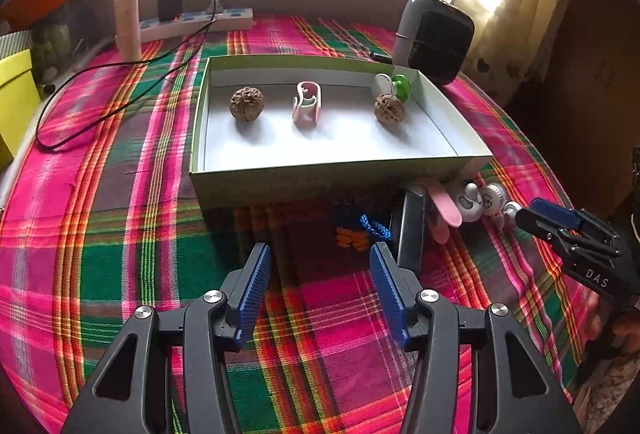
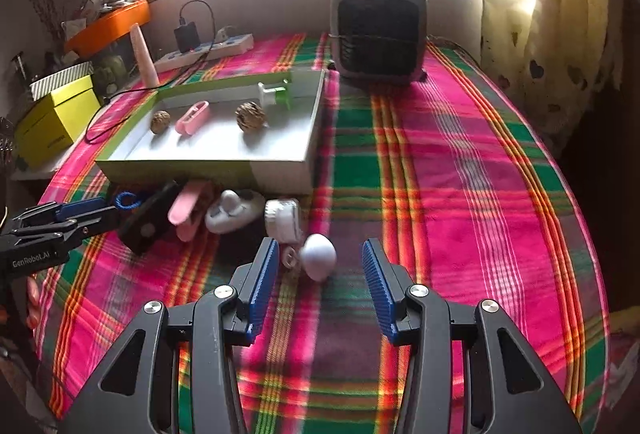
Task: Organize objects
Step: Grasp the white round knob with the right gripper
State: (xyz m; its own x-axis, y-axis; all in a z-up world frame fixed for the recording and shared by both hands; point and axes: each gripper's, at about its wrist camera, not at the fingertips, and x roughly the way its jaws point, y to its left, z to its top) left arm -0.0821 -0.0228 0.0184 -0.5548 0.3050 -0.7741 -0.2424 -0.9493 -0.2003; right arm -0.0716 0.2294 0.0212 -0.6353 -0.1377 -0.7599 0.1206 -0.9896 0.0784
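A shallow green-sided box (image 1: 332, 182) (image 2: 208, 170) on the plaid cloth holds two walnuts (image 1: 247, 103) (image 1: 389, 108), a pink clip (image 1: 306, 103) and a green-and-white piece (image 1: 394, 87). In front of it lie a black block (image 1: 412, 230), a pink clip (image 2: 188, 208), a white duck toy (image 2: 232, 212), a white round case (image 2: 283, 220), a blue-corded item (image 1: 374, 228) and a white egg-shaped object (image 2: 318, 254). My left gripper (image 1: 320, 258) is open, empty, just short of the blue-corded item. My right gripper (image 2: 320, 254) is open with the egg between its fingers, not touching.
A dark fan heater (image 2: 378, 30) stands behind the box at the right. A power strip (image 1: 192, 22) with a black charger and cable lies at the back left. A yellow box (image 2: 56, 118) and an orange tray (image 2: 108, 24) sit at the left. A curtain (image 2: 552, 14) hangs at the right.
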